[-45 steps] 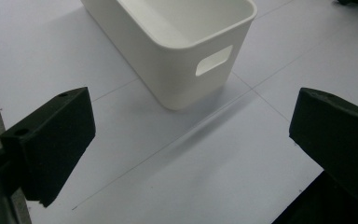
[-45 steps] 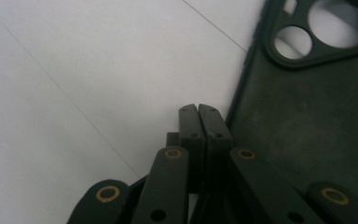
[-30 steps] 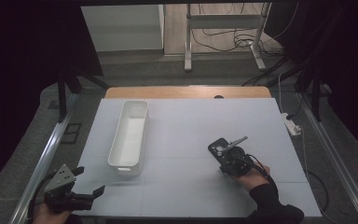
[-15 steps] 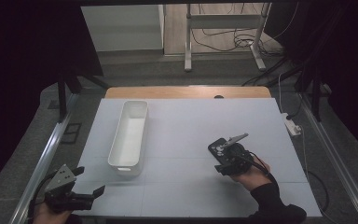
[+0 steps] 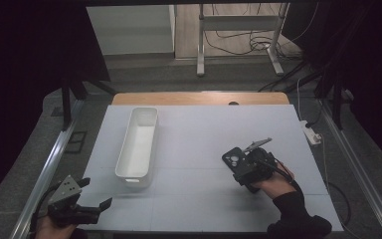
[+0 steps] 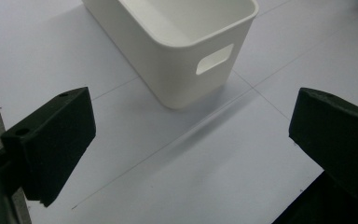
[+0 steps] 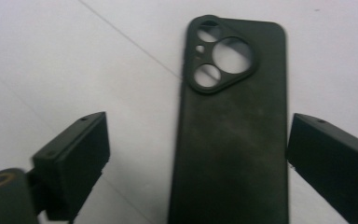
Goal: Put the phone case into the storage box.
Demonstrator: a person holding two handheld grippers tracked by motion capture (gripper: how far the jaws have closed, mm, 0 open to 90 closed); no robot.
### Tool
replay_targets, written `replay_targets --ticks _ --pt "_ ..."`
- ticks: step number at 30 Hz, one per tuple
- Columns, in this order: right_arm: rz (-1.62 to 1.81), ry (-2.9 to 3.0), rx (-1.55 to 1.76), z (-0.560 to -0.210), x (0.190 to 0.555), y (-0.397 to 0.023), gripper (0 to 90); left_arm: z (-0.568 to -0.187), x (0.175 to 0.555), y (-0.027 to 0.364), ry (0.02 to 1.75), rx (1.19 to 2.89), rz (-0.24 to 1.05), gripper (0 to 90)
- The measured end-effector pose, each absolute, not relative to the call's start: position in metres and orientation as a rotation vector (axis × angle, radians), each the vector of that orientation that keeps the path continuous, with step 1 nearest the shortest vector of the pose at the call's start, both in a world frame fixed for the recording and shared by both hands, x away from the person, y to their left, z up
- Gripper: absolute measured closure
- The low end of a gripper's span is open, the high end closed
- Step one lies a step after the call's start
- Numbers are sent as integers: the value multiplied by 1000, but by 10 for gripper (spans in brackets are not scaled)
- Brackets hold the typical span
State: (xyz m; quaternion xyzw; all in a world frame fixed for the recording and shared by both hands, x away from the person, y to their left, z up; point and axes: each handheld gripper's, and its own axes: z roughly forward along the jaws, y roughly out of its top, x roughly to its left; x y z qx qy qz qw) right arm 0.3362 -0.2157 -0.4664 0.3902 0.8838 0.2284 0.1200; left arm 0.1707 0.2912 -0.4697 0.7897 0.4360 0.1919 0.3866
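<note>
High view first: white table point(image 5: 199, 199), long white bin point(image 5: 138, 143) standing left of centre, lengthwise toward the far edge, nothing visible inside. Right of centre, right gripper point(image 5: 242, 164) low over the sheet, held by a hand in a dark sleeve, nose pointing left and away. Just ahead of it, black phone case point(image 5: 232, 158) lying flat on the table, camera cutouts up. Down at the near left corner, left gripper point(image 5: 87, 211) hovering at the table's edge, grey three-cornered plate on top, well apart from the bin.

Over to the left gripper view: two black jaws spread wide, bare table between them, nothing held. Bin's near end straight ahead, slot handle point(image 6: 214, 59) cut into the wall. No lettering to read on it.

Now the right gripper view: jaws standing wide, having just been opening, released. Phone case point(image 7: 233, 135) lying between them on the white surface, back side up. Right pad point(image 7: 328, 161) just beside the case's edge, whether touching cannot be told; left pad point(image 7: 72, 163) clear of it, with white table showing in the gap. Three round holes and one tiny one in the camera island at the far end. Dusty, scuffed surface; no brand, no logo, no writing legible anywhere.
</note>
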Motion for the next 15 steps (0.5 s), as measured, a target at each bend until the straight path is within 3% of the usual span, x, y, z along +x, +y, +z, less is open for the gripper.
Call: replay_targets --ticks 15 --pt "691 2523 1229 -461 348 -243 0 -470 171 291 1117 2006 486 12"
